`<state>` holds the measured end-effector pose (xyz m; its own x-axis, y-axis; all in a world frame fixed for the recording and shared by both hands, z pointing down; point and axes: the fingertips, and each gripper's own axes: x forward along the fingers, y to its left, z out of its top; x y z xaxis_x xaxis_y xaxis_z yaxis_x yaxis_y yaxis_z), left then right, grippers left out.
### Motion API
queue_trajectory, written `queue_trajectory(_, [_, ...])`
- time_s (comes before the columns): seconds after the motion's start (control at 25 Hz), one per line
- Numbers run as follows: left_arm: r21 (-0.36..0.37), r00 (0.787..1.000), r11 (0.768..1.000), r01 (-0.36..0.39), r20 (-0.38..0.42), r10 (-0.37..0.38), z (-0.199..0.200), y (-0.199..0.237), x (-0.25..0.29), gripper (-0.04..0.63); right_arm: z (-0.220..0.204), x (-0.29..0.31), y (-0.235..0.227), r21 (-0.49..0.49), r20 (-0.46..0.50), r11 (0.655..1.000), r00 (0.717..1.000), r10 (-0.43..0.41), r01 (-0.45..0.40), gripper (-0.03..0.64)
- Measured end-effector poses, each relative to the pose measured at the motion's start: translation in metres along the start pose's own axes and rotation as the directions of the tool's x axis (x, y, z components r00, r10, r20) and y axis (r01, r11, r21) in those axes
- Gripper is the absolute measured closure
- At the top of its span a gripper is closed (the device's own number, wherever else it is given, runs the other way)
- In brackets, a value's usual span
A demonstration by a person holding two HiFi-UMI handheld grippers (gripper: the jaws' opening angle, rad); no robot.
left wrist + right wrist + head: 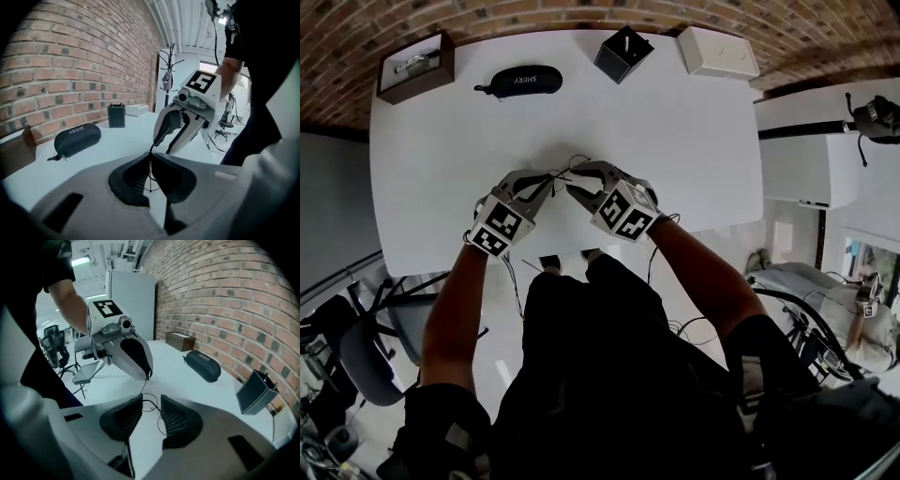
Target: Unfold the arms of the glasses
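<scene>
Left gripper (150, 155) clenched on a thin wire of the glasses (149, 402), over the white table (694, 141) toward its 6 o'clock edge. Right gripper (153, 399) released: pads apart, a lens rim between them.

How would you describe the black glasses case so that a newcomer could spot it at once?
On the white table, look along the far edge by the brick wall. The glasses case lies there between a brown open box and a black square container. Alone among them it is long, rounded and soft-looking, with pale lettering on top.
</scene>
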<state>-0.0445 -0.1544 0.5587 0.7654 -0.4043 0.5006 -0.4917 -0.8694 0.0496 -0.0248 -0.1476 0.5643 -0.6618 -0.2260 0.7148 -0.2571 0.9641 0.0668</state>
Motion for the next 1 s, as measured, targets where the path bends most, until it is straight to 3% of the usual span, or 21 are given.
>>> queue_trajectory(0.04, [-0.005,1.000,1.000,0.001,0.007,-0.001,-0.001,0.001,-0.002,0.574,0.001,0.005,0.001,-0.024,-0.010,1.000,1.000,0.020,-0.020,0.509])
queue_trajectory(0.32, [-0.033,0.999,0.999,-0.004,0.036,0.005,-0.007,0.006,-0.016,0.574,-0.002,0.043,0.013,-0.195,-0.119,0.965,0.981,0.153,-0.175,0.509])
queue_trajectory(0.56, [-0.089,0.997,0.995,-0.033,0.073,0.040,-0.010,0.018,-0.025,0.574,0.002,0.064,0.041,-0.333,-0.172,0.892,0.950,0.261,-0.306,0.477])
queue_trajectory(1.0, [-0.106,0.995,0.993,-0.048,0.082,0.057,-0.016,0.022,-0.035,0.574,0.008,0.086,0.061,-0.596,-0.111,0.779,0.981,0.158,-0.193,0.484])
